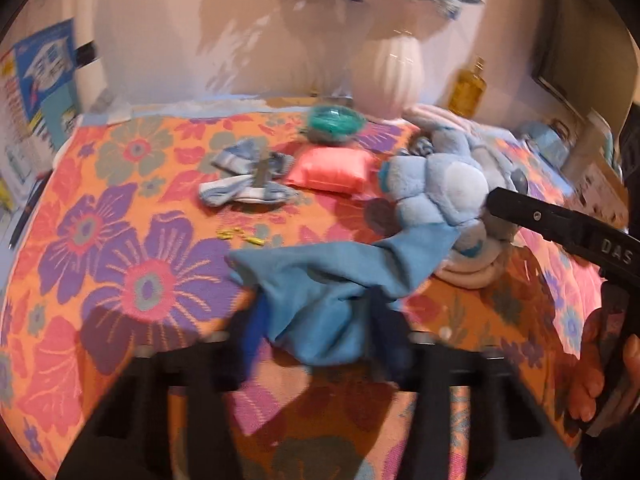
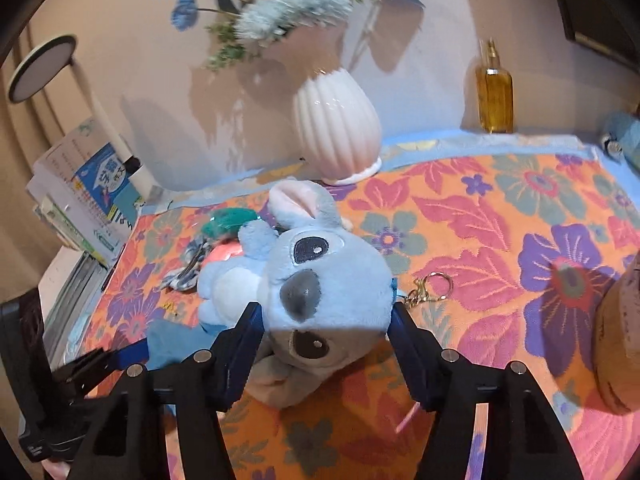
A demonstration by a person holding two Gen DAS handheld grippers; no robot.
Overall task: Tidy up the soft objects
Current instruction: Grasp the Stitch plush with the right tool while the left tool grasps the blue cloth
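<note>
Blue plush (image 2: 320, 280) head clenched in right claw (image 2: 324, 320), body trailing toward 10 o'clock
Left claw (image 1: 316, 320) pinches blue cloth (image 1: 320, 280); plush lies at its 2 o'clock

White letters "DAS" stand on the right gripper (image 1: 492, 200).

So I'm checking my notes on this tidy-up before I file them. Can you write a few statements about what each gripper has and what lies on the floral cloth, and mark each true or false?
1. The left gripper is closed on the blue cloth. True.
2. The right gripper has the pink pillow between its fingers. False: the blue plush toy's head is between them; the pink pillow lies free on the floral cloth.
3. The blue-and-white socks lie left of the pink pillow in the left wrist view. True.
4. The white ribbed vase lies on its side. False: it stands upright.
</note>
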